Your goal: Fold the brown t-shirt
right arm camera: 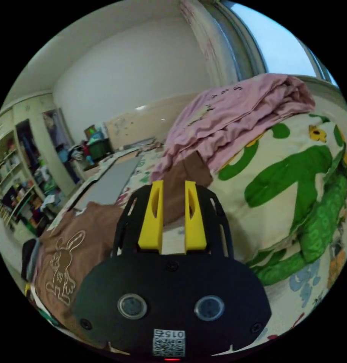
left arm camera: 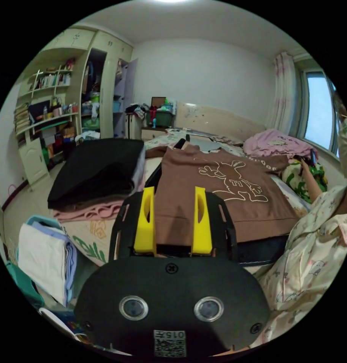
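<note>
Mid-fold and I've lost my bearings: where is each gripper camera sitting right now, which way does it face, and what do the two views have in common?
Left gripper view: rides behind the open left gripper at the hem of the brown t-shirt, facing up the bed toward the headboard; a person's patterned sleeve shows.
Right gripper view: behind the open right gripper, aimed at the shirt's sleeve beside the pink blanket and green-patterned quilt.
Shared: the brown t-shirt, pink blanket, headboard.

Black folded stack on pink cloth at bed's left edge. White folded pile lower left. Pink blanket on green-patterned quilt by window. Shelves and wardrobe along far-left wall.
</note>
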Action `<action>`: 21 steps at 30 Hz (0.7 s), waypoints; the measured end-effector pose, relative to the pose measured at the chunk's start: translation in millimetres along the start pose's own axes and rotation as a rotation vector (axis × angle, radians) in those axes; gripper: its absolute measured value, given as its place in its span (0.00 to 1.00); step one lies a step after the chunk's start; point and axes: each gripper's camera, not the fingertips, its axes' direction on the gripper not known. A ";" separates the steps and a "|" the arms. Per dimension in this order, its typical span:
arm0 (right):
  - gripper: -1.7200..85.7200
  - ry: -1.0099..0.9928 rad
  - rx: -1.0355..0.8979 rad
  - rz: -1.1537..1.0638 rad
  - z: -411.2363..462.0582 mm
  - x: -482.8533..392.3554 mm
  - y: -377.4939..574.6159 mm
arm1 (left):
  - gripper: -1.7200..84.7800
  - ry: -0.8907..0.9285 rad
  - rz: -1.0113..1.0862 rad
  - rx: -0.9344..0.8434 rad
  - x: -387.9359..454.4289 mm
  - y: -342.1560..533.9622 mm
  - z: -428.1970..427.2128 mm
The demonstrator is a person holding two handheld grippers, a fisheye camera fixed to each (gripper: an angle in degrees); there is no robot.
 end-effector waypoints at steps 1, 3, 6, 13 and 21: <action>0.12 -0.090 -0.040 -0.036 0.1 -11.4 16.7 | 0.19 -0.003 -0.010 -0.011 -0.4 3.0 4.3; 0.13 -0.242 -0.116 -0.112 2.3 -36.2 43.1 | 0.19 -0.022 -0.055 -0.082 -2.7 12.2 24.4; 0.14 -0.470 -0.275 -0.340 7.5 -93.6 83.4 | 0.19 -0.039 -0.108 -0.165 -7.6 20.6 46.9; 0.14 -1.119 -0.598 -1.234 -32.2 -243.1 149.7 | 0.10 0.040 -0.155 -0.191 -8.3 17.8 60.2; 0.16 -1.210 -0.830 -1.700 -15.0 -266.2 223.8 | 0.04 0.044 -0.162 -0.185 -1.1 -6.7 45.3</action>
